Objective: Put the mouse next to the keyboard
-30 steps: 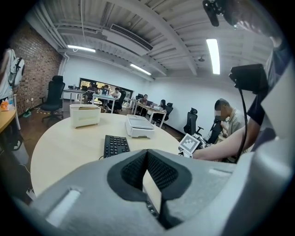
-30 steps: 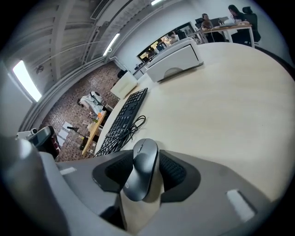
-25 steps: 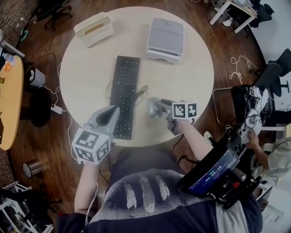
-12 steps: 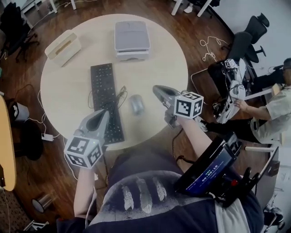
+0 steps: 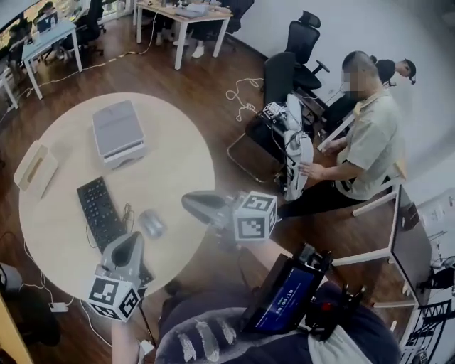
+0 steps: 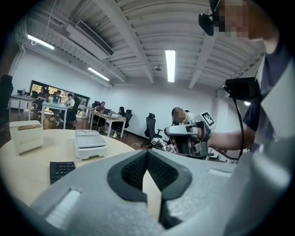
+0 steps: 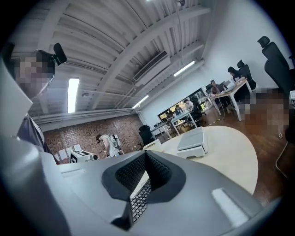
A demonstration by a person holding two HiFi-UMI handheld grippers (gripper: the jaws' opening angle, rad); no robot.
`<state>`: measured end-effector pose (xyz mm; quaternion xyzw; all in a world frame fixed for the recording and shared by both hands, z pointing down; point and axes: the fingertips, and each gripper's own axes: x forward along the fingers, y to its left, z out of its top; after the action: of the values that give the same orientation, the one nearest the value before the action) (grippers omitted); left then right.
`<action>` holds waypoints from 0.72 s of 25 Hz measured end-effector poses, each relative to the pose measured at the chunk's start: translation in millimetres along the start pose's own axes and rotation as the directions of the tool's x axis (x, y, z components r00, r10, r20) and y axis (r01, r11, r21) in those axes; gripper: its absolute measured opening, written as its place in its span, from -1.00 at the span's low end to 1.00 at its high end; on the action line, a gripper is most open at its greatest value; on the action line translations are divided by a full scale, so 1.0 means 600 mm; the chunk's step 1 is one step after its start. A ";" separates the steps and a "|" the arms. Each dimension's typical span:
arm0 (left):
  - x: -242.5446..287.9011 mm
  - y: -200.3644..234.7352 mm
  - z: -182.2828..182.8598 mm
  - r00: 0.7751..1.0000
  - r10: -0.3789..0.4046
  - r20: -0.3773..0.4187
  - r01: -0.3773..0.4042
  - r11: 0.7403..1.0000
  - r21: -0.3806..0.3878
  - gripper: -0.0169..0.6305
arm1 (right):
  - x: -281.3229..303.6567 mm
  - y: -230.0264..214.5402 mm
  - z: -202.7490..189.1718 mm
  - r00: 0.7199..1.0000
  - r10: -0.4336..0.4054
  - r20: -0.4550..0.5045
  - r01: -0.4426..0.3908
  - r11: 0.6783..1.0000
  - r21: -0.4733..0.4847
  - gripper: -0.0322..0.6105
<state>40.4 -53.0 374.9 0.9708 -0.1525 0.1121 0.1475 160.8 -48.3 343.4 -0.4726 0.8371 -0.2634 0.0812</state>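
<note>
The grey mouse (image 5: 151, 223) lies on the round table (image 5: 178, 153), just right of the black keyboard (image 5: 99, 210), with its cable looped between them. My left gripper (image 5: 129, 247) hovers over the table's near edge, shut and empty, just below the mouse. My right gripper (image 5: 190, 202) is raised off the table's right edge, shut and empty, pointing left. In the left gripper view the shut jaws (image 6: 147, 167) face the keyboard's corner (image 6: 61, 169) and the right gripper (image 6: 186, 138). The right gripper view shows shut jaws (image 7: 146, 168) with the keyboard (image 7: 137, 203) beyond them.
A grey-white box (image 5: 117, 132) and a beige box (image 5: 35, 169) stand at the table's far side. A seated person (image 5: 362, 142) and office chairs (image 5: 284, 78) are to the right. Desks with people (image 5: 185, 18) line the back.
The right gripper let go of the mouse, closed and rose off to the right. The left gripper lifted back toward the table edge. The head view swung toward the room.
</note>
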 end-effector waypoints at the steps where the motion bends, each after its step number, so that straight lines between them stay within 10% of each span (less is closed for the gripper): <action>1: 0.010 -0.016 0.005 1.000 -0.008 0.007 0.008 1.000 0.009 -0.95 | -0.017 0.007 0.011 1.000 0.010 0.011 -0.010 1.000 -0.016 -0.90; 18: 0.159 -0.283 0.012 0.997 -0.063 0.039 0.059 0.994 0.094 -0.95 | -0.331 -0.012 0.021 0.987 0.044 0.157 -0.039 0.999 -0.036 -0.90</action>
<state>186.2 73.9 350.6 0.9829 -0.1203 0.0943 0.1023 278.7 109.9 313.9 -0.4755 0.8419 -0.2097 0.1451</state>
